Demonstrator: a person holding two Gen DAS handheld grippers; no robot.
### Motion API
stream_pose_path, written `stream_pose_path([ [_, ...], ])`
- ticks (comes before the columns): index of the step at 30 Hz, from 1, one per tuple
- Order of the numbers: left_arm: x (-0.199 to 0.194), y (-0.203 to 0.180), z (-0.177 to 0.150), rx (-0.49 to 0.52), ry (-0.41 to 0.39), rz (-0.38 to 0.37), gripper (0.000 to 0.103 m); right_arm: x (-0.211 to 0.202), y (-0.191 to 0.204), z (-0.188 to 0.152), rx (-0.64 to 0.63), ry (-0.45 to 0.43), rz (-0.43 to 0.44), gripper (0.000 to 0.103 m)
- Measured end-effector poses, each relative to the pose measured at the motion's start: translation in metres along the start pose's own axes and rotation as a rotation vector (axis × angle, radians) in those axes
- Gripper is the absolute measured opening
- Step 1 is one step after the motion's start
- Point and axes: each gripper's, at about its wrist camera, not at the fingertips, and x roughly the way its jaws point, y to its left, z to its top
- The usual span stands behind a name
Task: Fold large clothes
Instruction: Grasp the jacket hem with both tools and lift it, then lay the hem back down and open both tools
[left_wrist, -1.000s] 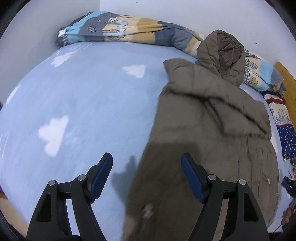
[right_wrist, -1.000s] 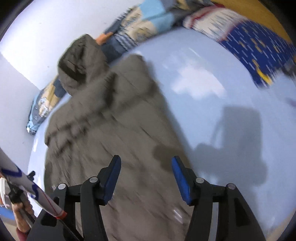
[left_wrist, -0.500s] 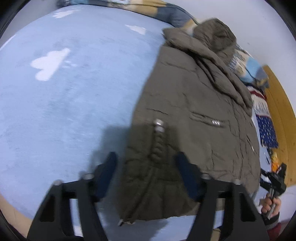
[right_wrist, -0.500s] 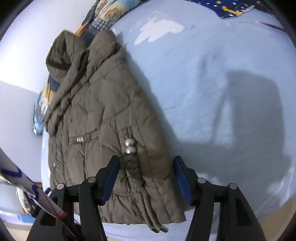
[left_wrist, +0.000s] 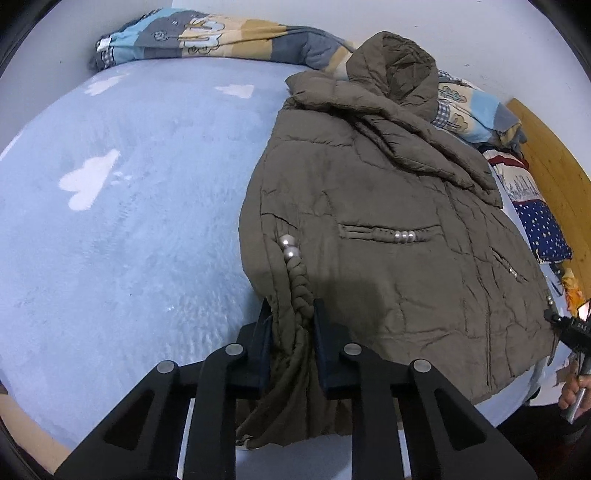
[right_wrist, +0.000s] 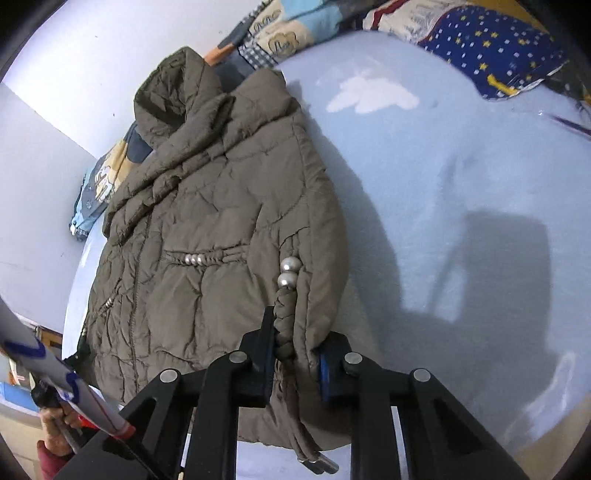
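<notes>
An olive-brown hooded padded coat (left_wrist: 388, 184) (right_wrist: 207, 206) lies flat on the bed, hood towards the wall and hem towards me. A braided cord with pearl beads (left_wrist: 297, 273) (right_wrist: 284, 306) runs down each side near the hem. My left gripper (left_wrist: 291, 310) is at the coat's left hem corner; its jaws are closing tight, pads pressing the fabric and cord between them. At the right hem corner my right gripper (right_wrist: 299, 332) has its jaws closing too, squeezing the coat's folded edge and cord. The hem under both grippers is partly hidden.
The light-blue sheet (left_wrist: 129, 221) with white clouds stretches wide to the coat's left and right (right_wrist: 461, 184). A patchwork quilt (left_wrist: 207, 37) lies bunched along the white wall. A blue star-patterned pillow (left_wrist: 539, 221) and a wooden board (left_wrist: 554, 166) sit at the right.
Both grippers came down from over the coat to its hem corners. Their jaws, wide apart before, have closed on the fabric and the braided cords.
</notes>
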Motion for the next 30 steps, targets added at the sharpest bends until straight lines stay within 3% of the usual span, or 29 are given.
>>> stream_pose_path([
  [8, -0.018, -0.009, -0.017, 0.006, -0.010, -0.021, 0.018, -0.020, 0.008, -0.020, -0.018, 0.016, -0.042, 0.018],
  [13, -0.021, -0.011, -0.017, 0.027, -0.042, 0.068, 0.019, -0.024, 0.000, -0.024, 0.006, 0.041, -0.063, 0.020],
  [17, -0.037, -0.008, -0.011, 0.008, -0.119, 0.147, 0.038, -0.019, -0.002, -0.013, 0.016, 0.049, -0.103, 0.035],
  [22, -0.064, -0.031, -0.002, 0.066, -0.260, 0.229, 0.054, -0.046, 0.012, -0.005, -0.037, -0.103, -0.219, 0.040],
  [25, -0.068, -0.056, 0.003, 0.117, -0.288, 0.212, 0.061, -0.061, 0.036, 0.000, -0.098, -0.184, -0.200, 0.045],
  [27, -0.065, -0.079, 0.005, 0.156, -0.284, 0.199, 0.062, -0.060, 0.058, 0.001, -0.149, -0.187, -0.175, 0.051],
  [30, -0.056, -0.109, 0.000, 0.223, -0.275, 0.196, 0.062, -0.046, 0.091, 0.001, -0.210, -0.158, -0.122, 0.052],
])
